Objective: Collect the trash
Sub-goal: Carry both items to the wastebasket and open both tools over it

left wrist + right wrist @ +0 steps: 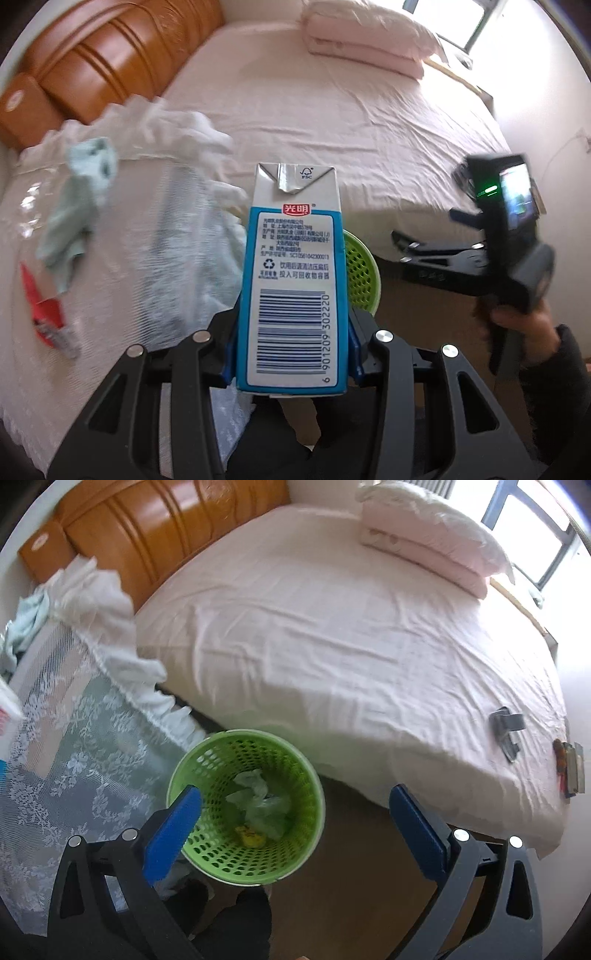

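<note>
Two grippers hang over the floor beside the bed (332,627). The left gripper (291,354) is clenched on a blue-and-white carton (293,277), holding it upright above the green bin (245,805). The right gripper (295,823) is spread wide with nothing in it, just over the bin, where crumpled wrappers (258,801) lie.

Your left gripper (291,354) holds the carton (293,273) upright between its jaws, with the bin (245,805) behind it on the floor, beside the bed (332,646). Left of the bin stands the lace-covered counter (129,258), bearing a cloth (79,206) and a wrapper (46,314). Your right gripper (295,823) hangs over the bin, crumpled trash (258,805) inside. The folded quilt (432,531) lies at the bed's far side.
</note>
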Action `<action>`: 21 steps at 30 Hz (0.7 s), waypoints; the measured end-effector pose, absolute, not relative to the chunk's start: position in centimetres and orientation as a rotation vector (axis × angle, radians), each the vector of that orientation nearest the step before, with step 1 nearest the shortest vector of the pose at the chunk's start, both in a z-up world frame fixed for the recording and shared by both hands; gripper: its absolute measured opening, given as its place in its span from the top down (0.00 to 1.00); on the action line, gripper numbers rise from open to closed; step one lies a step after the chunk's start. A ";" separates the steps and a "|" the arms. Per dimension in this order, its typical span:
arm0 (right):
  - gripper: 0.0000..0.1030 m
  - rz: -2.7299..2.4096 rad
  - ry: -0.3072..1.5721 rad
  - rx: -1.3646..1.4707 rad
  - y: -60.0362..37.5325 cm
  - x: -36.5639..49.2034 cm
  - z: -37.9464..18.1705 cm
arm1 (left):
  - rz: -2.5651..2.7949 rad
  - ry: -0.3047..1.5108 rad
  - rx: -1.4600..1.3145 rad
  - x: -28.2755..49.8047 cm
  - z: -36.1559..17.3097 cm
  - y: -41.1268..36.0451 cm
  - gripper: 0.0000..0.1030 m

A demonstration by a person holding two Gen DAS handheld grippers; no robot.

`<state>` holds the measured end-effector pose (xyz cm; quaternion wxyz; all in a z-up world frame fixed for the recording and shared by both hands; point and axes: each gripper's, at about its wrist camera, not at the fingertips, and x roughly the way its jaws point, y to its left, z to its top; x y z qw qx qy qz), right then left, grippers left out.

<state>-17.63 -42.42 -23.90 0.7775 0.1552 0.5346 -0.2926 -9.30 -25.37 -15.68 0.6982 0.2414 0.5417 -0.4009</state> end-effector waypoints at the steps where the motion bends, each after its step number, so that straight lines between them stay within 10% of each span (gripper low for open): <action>1: 0.02 -0.641 1.149 0.339 -42.8 -18.2 -23.5 | -0.897 1.218 0.550 -9.5 -16.2 -26.0 0.58; 9: 0.02 -0.676 1.130 0.398 -44.8 -21.4 -22.9 | -0.895 1.222 0.678 -11.6 -20.0 -30.5 0.11; 21: 0.02 -0.678 1.126 0.416 -45.0 -22.2 -23.1 | -0.895 1.157 0.614 -11.6 -17.6 -30.5 0.08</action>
